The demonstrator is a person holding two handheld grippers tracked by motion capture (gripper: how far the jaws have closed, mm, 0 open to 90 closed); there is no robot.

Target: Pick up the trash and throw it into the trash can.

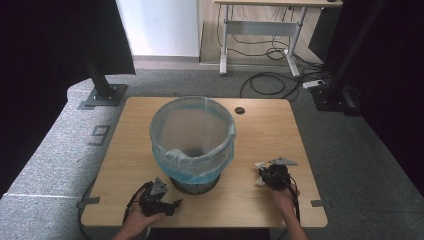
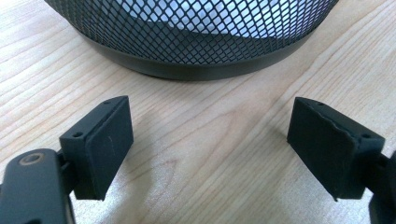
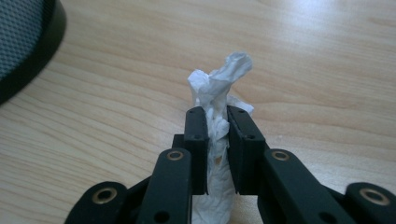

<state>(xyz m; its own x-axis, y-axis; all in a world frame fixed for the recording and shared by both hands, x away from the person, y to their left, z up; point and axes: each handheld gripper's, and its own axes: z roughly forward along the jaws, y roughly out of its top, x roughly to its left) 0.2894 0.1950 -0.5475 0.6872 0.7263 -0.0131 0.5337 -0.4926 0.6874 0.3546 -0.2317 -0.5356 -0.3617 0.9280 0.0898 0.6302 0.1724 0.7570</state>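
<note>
Right tool [image 3: 217, 135]: jaws clamped on crumpled white tissue [image 3: 219, 84], wad sticking up past the pads, low over the counter [image 3: 303, 56] to the right of the bin. Left tool [image 2: 210, 140]: jaws wide apart, nothing between, facing black mesh wastebasket [image 2: 196, 37] with blue liner [image 1: 192, 165]. No legible labels or writing.

Tissue's [image 3: 217, 93] lower end behind fingers [image 3: 196, 144]

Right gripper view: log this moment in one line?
right gripper: shut on crumpled white tissue | left gripper: open | black mesh bin: upright, blue liner
</note>
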